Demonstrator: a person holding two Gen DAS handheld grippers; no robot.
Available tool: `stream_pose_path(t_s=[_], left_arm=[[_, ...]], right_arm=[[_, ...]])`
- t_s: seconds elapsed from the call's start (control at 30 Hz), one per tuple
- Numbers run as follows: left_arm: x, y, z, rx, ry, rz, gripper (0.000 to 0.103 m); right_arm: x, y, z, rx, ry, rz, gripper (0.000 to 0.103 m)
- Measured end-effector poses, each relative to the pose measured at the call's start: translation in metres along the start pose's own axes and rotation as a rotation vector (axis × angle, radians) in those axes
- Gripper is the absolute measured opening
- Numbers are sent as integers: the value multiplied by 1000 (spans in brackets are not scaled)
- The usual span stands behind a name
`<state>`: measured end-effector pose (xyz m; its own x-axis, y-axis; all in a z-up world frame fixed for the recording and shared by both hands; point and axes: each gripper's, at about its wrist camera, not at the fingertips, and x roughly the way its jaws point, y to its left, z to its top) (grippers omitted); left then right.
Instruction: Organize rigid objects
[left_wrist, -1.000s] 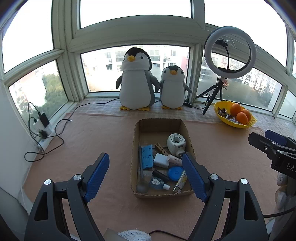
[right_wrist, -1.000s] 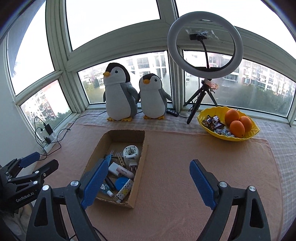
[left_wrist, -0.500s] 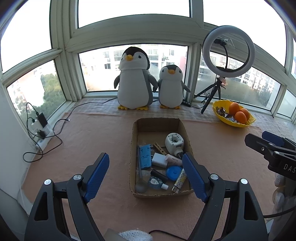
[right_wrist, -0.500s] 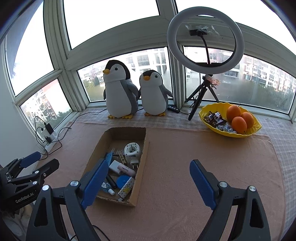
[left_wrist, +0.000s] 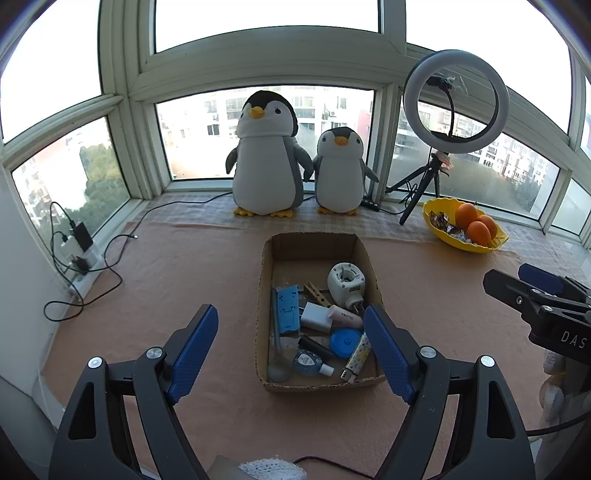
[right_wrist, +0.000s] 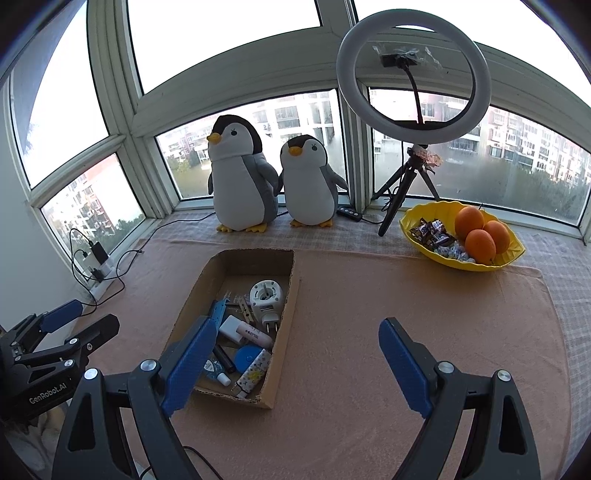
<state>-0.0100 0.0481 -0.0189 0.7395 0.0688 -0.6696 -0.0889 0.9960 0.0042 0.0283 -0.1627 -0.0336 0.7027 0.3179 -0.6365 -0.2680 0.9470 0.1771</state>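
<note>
A shallow cardboard box (left_wrist: 264, 280) (right_wrist: 288, 306) lies on the tan cloth. It holds several small things: a white round plug device (left_wrist: 345, 282) (right_wrist: 266, 295), a blue hinge (left_wrist: 288, 308), a wooden clothespin (left_wrist: 317, 292), a white charger (left_wrist: 315, 316), a blue round lid (left_wrist: 345, 342) (right_wrist: 246, 357), a patterned lighter (left_wrist: 357, 356) (right_wrist: 253, 376), a spoon (left_wrist: 277, 363). My left gripper (left_wrist: 290, 350) is open and empty, held above the box's near end. My right gripper (right_wrist: 293, 363) is open and empty, right of the box.
Two plush penguins (left_wrist: 264, 158) (left_wrist: 340, 173) stand at the window. A ring light on a tripod (right_wrist: 413, 74) and a yellow bowl of oranges and sweets (right_wrist: 461, 236) are at the back right. A power strip with cables (left_wrist: 83, 258) lies left.
Both views have pulled back slightly and tilted up. The box and its contents have not moved. Both grippers stay open.
</note>
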Motion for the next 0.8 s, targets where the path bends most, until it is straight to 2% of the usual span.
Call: stream_pose_path(t_s=[0.8], left_arm=[[-1, -2, 0, 9, -11, -5, 82]], right_arm=[[7, 1, -5, 10, 29, -3, 88]])
